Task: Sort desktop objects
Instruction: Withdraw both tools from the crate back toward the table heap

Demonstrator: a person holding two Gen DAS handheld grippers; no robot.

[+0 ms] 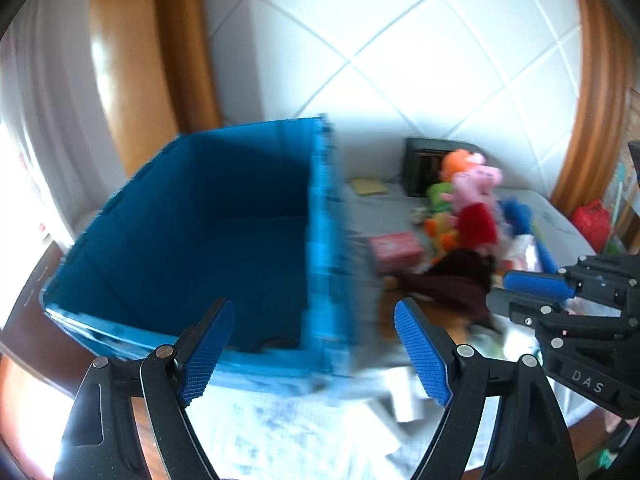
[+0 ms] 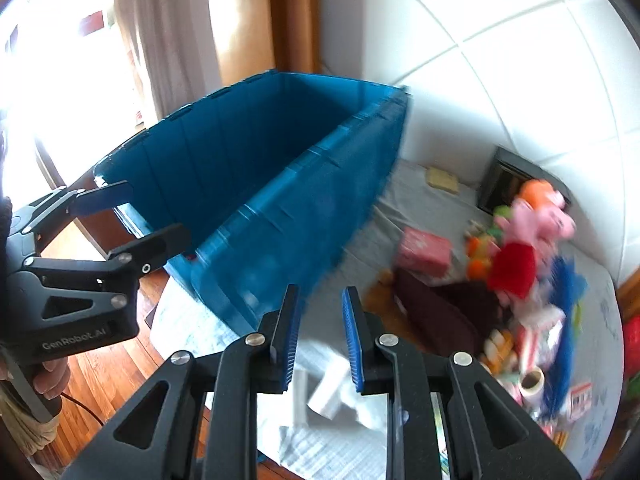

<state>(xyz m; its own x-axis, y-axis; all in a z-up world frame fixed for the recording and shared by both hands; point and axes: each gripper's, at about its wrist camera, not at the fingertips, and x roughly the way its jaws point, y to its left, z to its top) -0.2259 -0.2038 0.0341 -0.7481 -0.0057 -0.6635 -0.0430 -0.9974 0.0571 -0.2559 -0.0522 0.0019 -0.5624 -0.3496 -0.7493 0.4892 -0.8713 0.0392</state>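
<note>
A big blue plastic crate (image 1: 200,220) (image 2: 280,208) stands open-topped on the left of the desk. To its right lies a pile of objects: a pink pig plush (image 1: 476,184) (image 2: 536,220), a red box (image 1: 396,248) (image 2: 424,252), a dark maroon cloth (image 1: 452,280) (image 2: 440,308) and a tape roll (image 2: 532,380). My left gripper (image 1: 316,344) (image 2: 136,216) hangs open and empty over the crate's near right corner. My right gripper (image 2: 322,332) (image 1: 532,288) is shut on nothing, between the crate and the pile. Both views are motion-blurred.
A grey cloth (image 2: 420,208) covers the desk. A yellow note pad (image 1: 368,188) (image 2: 442,178) and a black box (image 1: 424,164) (image 2: 504,180) sit at the back by the white tiled wall. A white packet (image 2: 332,392) lies below my right gripper. A curtain and wooden frame stand behind the crate.
</note>
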